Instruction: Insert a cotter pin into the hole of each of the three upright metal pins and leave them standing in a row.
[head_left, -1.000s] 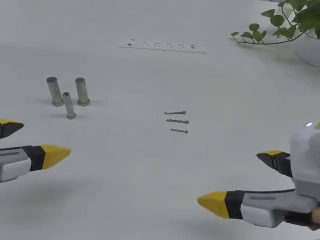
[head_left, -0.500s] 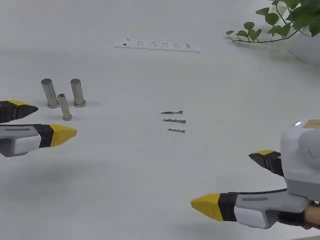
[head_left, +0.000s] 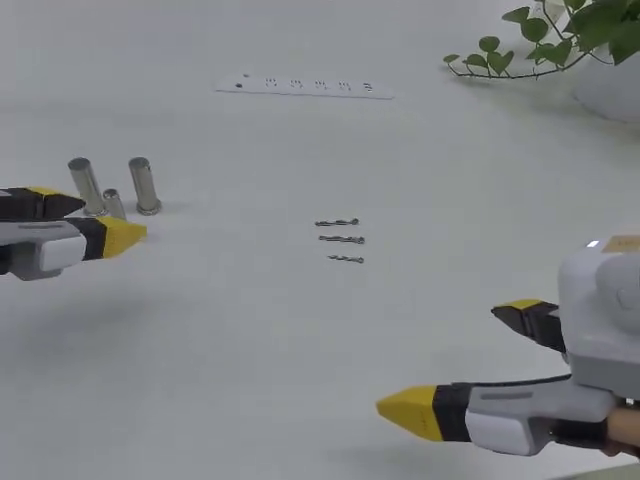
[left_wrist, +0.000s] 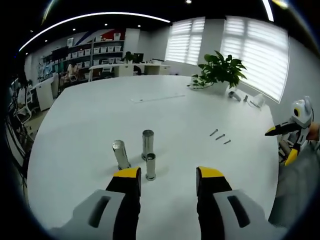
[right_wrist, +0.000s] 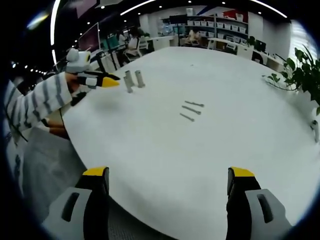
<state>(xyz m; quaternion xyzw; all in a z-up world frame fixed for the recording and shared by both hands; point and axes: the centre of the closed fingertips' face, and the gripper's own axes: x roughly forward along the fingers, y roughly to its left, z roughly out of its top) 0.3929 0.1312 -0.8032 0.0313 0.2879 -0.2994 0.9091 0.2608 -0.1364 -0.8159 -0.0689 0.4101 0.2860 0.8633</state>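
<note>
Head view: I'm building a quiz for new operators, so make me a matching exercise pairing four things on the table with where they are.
1. metal pins
2. cotter pins
3. white power strip
4. plant

A. far right corner
B. middle of the table, lying in a row
C. left side, standing upright
D. far side, lying flat

Pairs: 1-C, 2-B, 3-D, 4-A

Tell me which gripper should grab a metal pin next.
Left. The left gripper is open right beside the three metal pins, the nearest just ahead of its jaws. The right gripper hangs well away, nearer the cotter pins.
</note>
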